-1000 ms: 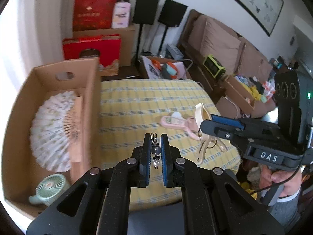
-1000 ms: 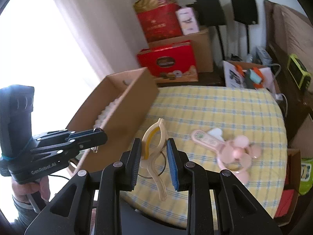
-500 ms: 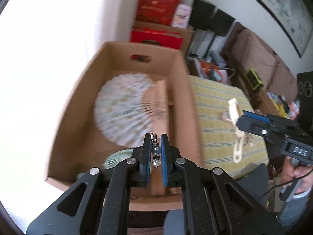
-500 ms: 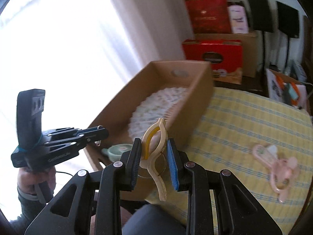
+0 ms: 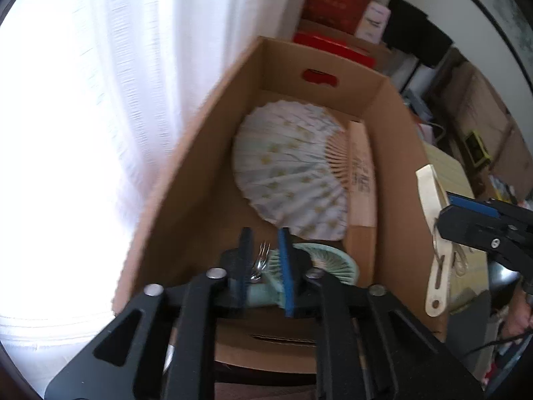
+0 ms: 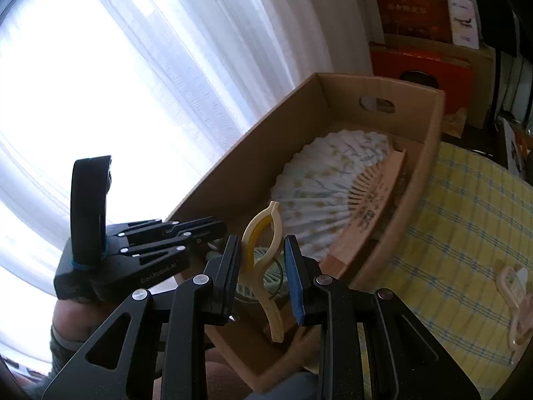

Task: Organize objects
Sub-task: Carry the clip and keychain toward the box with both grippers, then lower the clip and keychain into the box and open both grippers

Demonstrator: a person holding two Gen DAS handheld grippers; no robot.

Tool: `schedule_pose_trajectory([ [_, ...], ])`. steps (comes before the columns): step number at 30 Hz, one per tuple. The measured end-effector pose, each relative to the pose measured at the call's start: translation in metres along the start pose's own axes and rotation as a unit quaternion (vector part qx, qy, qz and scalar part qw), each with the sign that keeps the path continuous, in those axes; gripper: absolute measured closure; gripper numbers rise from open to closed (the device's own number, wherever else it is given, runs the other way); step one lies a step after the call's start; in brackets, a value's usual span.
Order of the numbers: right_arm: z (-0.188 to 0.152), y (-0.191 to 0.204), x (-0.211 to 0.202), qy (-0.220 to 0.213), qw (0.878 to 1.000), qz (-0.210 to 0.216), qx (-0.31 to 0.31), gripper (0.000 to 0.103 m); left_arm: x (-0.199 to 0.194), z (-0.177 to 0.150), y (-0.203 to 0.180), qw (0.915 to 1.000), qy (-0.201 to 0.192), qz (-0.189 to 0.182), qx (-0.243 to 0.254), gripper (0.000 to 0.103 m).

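Observation:
My left gripper [image 5: 265, 266] hangs over the near end of the open cardboard box [image 5: 333, 56]. Its jaws are opening, and a small bunch of metal keys [image 5: 260, 261] sits loose in the gap, with no pad pressing from the right. Below it lies a mint hand fan [image 5: 319, 266]. My right gripper [image 6: 263, 266] is shut on a cream and yellow clothes peg [image 6: 263, 233] and holds it over the box's near corner [image 6: 383, 83]. In the left wrist view the peg [image 5: 436, 250] and right gripper [image 5: 443, 220] show beyond the box's right wall.
A spread paper fan [image 5: 289, 166] with wooden ribs fills the far half of the box. A pink hand fan [image 6: 513, 300] lies on the yellow checked tablecloth [image 6: 466, 216]. White curtains [image 5: 100, 100] hang left of the box. Red boxes and speakers stand behind.
Both grippers swung left from above the table to above the box. The left jaws, shut on the keys before, have parted. The right gripper kept hold of the peg.

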State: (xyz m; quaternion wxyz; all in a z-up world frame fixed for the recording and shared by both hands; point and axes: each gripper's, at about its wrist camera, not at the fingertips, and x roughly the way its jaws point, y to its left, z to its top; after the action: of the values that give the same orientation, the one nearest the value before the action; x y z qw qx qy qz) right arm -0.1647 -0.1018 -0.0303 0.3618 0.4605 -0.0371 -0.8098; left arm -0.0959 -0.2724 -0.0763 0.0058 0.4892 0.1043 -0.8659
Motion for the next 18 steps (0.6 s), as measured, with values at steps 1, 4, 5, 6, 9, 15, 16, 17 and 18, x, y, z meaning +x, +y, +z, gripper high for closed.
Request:
schedule_pose_trajectory([
  [1, 0.002, 0.001, 0.003, 0.002, 1.000, 0.001, 0.000, 0.077, 0.001, -0.001, 0.003, 1.0000, -0.002, 0.002, -0.003, 0.075],
  [4, 0.008, 0.002, 0.016, 0.009, 1.000, 0.003, 0.003, 0.077, -0.002, -0.005, 0.008, 0.9999, -0.007, 0.007, -0.007, 0.072],
  [5, 0.010, 0.002, 0.020, 0.012, 1.000, 0.004, 0.005, 0.077, -0.005, -0.006, 0.009, 0.9998, -0.012, 0.015, -0.005, 0.072],
  [6, 0.012, 0.002, 0.025, 0.016, 1.000, 0.006, 0.009, 0.077, -0.008, -0.007, 0.010, 0.9997, -0.016, 0.019, -0.006, 0.068],
  [9, 0.016, 0.003, 0.038, 0.025, 0.999, 0.012, 0.019, 0.077, -0.023, -0.007, 0.017, 0.9986, -0.038, 0.031, -0.019, 0.055],
  [15, 0.028, 0.015, 0.062, 0.033, 0.999, 0.021, 0.028, 0.077, -0.038, -0.010, 0.024, 0.9977, -0.053, 0.028, -0.031, 0.046],
  [16, 0.030, 0.018, 0.065, 0.034, 0.999, 0.022, 0.026, 0.077, -0.038, -0.010, 0.024, 0.9977, -0.052, 0.029, -0.031, 0.046],
  [17, 0.031, 0.021, 0.068, 0.035, 0.999, 0.022, 0.024, 0.077, -0.039, -0.010, 0.024, 0.9977, -0.052, 0.029, -0.032, 0.046],
  [18, 0.032, 0.024, 0.071, 0.036, 0.999, 0.022, 0.022, 0.077, -0.040, -0.010, 0.025, 0.9977, -0.052, 0.028, -0.033, 0.046],
])
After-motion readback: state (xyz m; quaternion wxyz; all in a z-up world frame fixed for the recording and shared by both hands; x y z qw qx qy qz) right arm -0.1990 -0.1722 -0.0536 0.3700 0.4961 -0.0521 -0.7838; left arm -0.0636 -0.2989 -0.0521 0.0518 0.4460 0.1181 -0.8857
